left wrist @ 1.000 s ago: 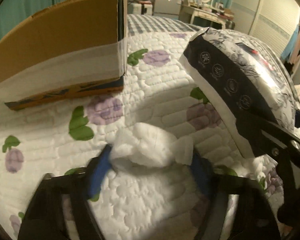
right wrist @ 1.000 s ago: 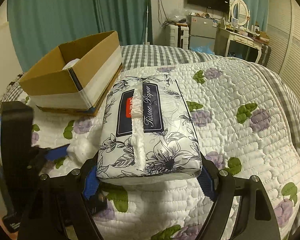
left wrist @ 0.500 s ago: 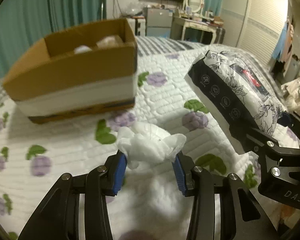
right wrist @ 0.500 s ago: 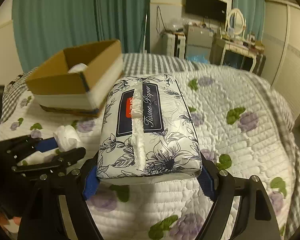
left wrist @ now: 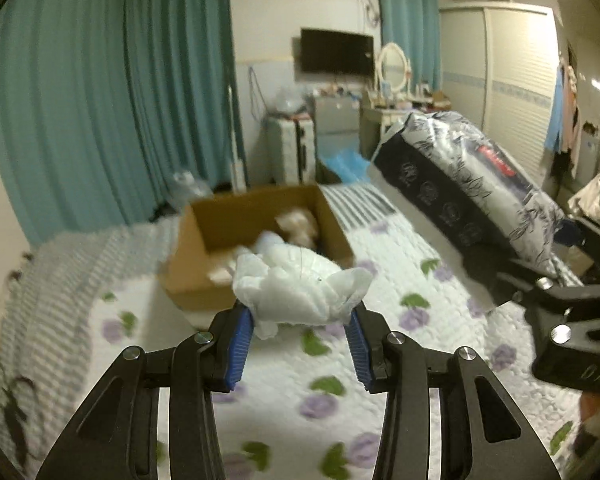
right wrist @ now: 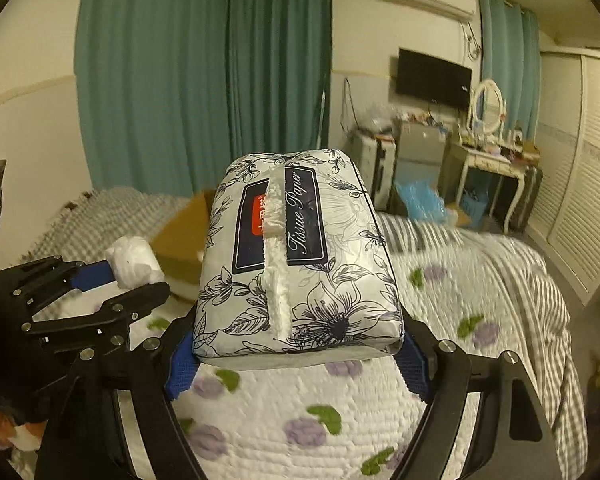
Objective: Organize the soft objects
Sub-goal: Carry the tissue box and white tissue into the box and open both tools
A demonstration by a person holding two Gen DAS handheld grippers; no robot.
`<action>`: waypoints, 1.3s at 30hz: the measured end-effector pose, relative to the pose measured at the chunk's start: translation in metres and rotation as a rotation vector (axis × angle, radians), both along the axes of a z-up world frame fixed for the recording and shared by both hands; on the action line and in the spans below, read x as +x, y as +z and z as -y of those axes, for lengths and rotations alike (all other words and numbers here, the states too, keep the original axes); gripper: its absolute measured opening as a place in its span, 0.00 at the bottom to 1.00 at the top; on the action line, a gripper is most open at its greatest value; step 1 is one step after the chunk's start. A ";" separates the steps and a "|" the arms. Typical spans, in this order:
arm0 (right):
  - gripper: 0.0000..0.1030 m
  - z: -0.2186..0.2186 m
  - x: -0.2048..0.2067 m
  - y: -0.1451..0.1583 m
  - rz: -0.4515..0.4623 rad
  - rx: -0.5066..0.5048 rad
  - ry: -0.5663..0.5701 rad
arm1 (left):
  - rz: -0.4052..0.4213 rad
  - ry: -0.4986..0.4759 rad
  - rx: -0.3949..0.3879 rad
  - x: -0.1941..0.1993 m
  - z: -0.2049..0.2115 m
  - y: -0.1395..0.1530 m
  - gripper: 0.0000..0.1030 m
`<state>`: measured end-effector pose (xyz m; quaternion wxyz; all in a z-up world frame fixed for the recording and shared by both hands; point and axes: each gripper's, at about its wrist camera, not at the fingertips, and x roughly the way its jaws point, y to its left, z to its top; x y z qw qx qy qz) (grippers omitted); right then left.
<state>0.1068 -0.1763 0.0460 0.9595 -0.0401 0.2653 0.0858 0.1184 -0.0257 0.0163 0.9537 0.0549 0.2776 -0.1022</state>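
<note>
My left gripper (left wrist: 300,320) is shut on a crumpled white tissue wad (left wrist: 300,286) and holds it in the air above the bed, short of an open cardboard box (left wrist: 256,240). The box holds a few soft items, blurred. My right gripper (right wrist: 296,354) is shut on a floral tissue paper pack (right wrist: 296,264) and holds it up above the quilt. The pack also shows in the left wrist view (left wrist: 468,184), at the right. The left gripper with the wad shows in the right wrist view (right wrist: 134,264), at the left.
A white quilt with purple flowers (left wrist: 380,360) covers the bed, with a grey checked blanket (right wrist: 548,300) at its edges. Teal curtains (left wrist: 100,100), a TV, a dresser and wardrobe doors stand beyond the bed.
Both grippers have risen well above the quilt with their loads. The left gripper lifted the wad off the bed, and the box's inside now shows.
</note>
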 end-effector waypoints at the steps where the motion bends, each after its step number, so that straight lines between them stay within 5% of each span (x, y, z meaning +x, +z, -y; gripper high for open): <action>1: 0.78 -0.004 -0.001 0.008 0.010 0.005 0.009 | 0.016 0.009 0.010 0.002 -0.005 0.005 0.41; 12: 0.78 -0.048 0.058 0.041 0.055 0.021 0.093 | 0.034 0.063 0.047 0.075 -0.042 0.010 0.41; 27: 0.82 -0.054 0.224 -0.052 -0.093 0.156 0.090 | -0.077 0.021 0.050 0.198 -0.050 -0.072 0.44; 31: 0.93 -0.060 0.240 -0.065 -0.091 0.177 0.105 | -0.120 0.043 0.045 0.206 -0.048 -0.079 0.69; 39: 0.95 -0.051 0.213 -0.040 -0.014 0.197 0.061 | -0.067 0.072 0.085 0.174 -0.048 -0.051 0.69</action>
